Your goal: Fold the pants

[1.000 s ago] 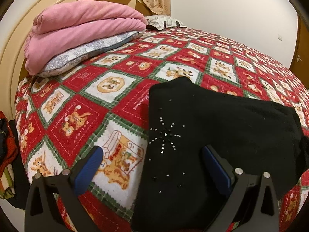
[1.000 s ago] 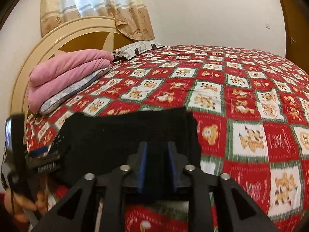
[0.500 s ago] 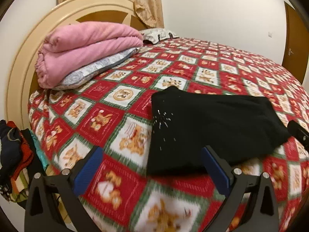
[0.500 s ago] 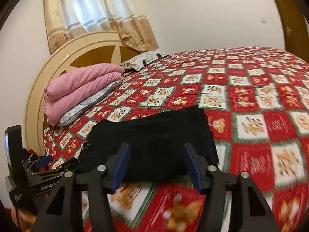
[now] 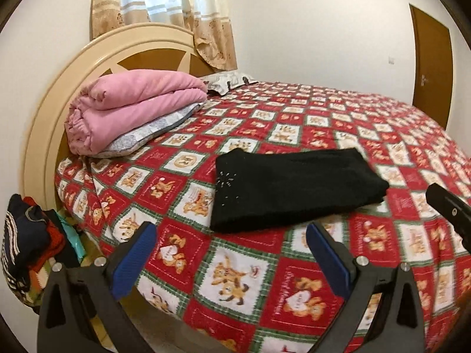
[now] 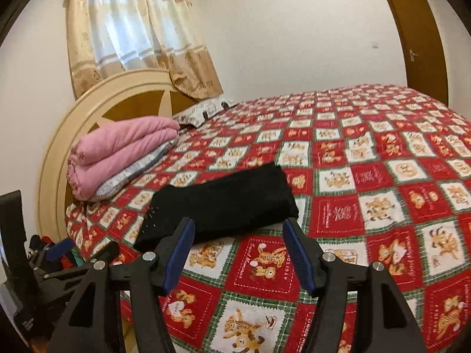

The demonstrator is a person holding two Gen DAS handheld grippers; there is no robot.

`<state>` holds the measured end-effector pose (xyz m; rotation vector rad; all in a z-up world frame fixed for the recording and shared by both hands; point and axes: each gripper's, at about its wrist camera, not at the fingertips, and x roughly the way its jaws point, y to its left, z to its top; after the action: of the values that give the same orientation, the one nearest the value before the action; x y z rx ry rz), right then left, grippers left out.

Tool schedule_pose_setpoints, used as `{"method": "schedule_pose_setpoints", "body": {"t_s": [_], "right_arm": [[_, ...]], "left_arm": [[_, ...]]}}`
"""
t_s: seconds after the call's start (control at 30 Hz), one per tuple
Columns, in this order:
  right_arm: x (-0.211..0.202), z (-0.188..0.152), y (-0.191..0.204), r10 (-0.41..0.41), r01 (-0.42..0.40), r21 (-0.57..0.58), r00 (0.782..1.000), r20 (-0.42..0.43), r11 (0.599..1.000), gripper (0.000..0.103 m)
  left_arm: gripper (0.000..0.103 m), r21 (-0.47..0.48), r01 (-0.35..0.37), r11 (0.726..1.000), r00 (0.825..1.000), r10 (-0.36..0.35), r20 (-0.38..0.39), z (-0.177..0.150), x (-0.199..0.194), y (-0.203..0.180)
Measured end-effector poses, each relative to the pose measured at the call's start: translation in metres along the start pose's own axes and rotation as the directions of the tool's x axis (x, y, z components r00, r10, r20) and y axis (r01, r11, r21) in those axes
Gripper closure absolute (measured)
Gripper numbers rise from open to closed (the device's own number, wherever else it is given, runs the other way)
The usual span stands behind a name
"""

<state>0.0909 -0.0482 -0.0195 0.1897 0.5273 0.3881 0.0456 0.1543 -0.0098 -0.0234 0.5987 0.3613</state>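
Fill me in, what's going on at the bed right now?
A person with a handheld gripper in each hand is folding pants. The black pants lie folded in a compact rectangle on the red teddy-bear bedspread, near the pink blanket. The left gripper and right gripper are both open, hold nothing, and sit clear of the pants at the bed's near edge. The fold looks done.

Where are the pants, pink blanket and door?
pants [image 5: 294,189], left wrist view, middle of the folded stack.
pink blanket [image 5: 138,108], left wrist view, its folded side.
door [image 6: 418,38], right wrist view, panel centre.
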Motion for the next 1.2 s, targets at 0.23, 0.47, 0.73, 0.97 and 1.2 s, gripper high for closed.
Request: {"method": "schedule_pose_setpoints", "body": {"t_s": [0.23,0.47,0.73,0.97,1.2], "right_arm": [[-0.025,0.007,0.014,-0.034,0.035,-0.012,0.997,0.07,0.999,0.034],[-0.023,0.005,0.02,-0.015,0.017,-0.026,0.998,0.06,1.0,0.034],[-0.024,0.003,0.015,-0.014,0.014,-0.008,0.998,0.057,1.0,0.034],[-0.029,0.002,0.019,-0.014,0.015,-0.018,0.997,0.072,1.0,0.034],[-0.029,0.001,0.018,-0.015,0.015,-0.003,0.998,0.066,1.0,0.034]], "left_arm": [[0.0,-0.01,-0.002,1.0,1.0,0.003,0.029,0.002,-0.012,-0.003],[0.0,-0.013,-0.009,1.0,0.999,0.009,0.045,0.003,-0.016,-0.002],[0.0,0.009,-0.026,1.0,0.998,0.026,0.06,0.003,-0.022,-0.006],[0.0,-0.001,-0.012,1.0,0.998,0.012,0.056,0.003,-0.023,-0.008],[0.0,0.0,-0.015,1.0,0.998,0.015,0.069,0.004,-0.026,-0.009]]}}
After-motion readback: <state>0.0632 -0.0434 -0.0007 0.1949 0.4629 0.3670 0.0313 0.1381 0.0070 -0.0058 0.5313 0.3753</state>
